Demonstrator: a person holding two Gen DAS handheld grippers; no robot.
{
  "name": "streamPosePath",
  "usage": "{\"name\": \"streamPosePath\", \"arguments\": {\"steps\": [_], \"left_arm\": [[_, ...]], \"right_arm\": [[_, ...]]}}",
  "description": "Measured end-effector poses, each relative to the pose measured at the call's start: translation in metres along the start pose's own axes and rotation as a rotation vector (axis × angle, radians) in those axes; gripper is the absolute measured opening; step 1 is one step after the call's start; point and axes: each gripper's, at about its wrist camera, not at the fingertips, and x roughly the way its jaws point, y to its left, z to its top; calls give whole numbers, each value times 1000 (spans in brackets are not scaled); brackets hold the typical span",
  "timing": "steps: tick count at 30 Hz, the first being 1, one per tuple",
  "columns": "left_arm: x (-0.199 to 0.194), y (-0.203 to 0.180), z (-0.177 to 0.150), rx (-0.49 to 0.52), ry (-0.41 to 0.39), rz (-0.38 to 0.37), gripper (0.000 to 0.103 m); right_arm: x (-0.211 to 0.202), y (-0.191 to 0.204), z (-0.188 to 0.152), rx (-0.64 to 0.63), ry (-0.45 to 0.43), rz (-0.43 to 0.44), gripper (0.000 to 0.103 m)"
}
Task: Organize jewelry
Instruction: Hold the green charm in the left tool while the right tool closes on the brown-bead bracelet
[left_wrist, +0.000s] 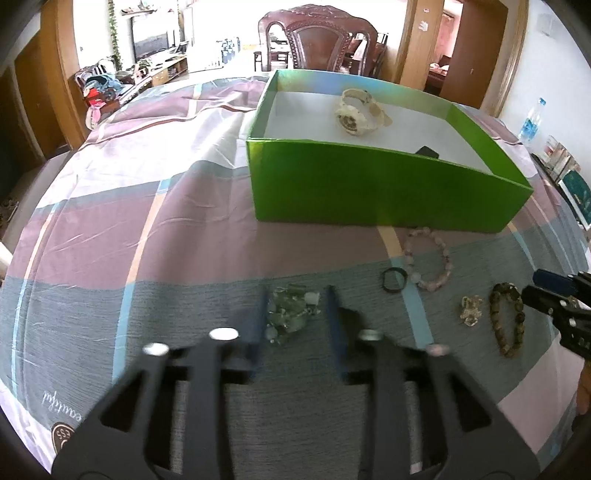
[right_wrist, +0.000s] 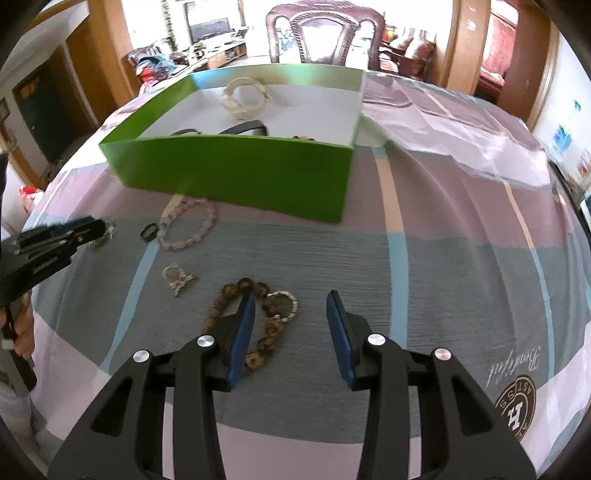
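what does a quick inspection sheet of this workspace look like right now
surface: striped plaid cloth over the table
job's things: open green cardboard box holding a cream wristwatch; outside it, pink bead bracelet, small black ring, brown bead bracelet, pale green bead cluster
clutter: nothing seen
grippers: left claw open around the green cluster; right claw open over the brown bracelet
cables: nothing seen
surroundings: carved wooden chair, plastic water bottle

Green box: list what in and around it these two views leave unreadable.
- Green box contents, left wrist view: near wall hides all but the white watch and a dark corner.
- Right wrist view: dark items and beads cut by the wall.
- Greenish beads between left gripper fingers: blurred, contact unclear.
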Motion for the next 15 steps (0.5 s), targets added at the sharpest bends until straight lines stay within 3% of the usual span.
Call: {"name": "streamPosePath", "arguments": {"steps": [8, 12, 15], "left_arm": [[8, -2, -3, 19, 29, 4, 46], [11, -3, -4, 27, 38, 3, 46], [11, -4, -5, 35, 37, 5, 46]], "right_arm": [[0, 17, -6, -78, 5, -9, 40], [3, 21, -8, -99, 19, -11, 32], [10, 22, -9, -110, 43, -18, 20]]}}
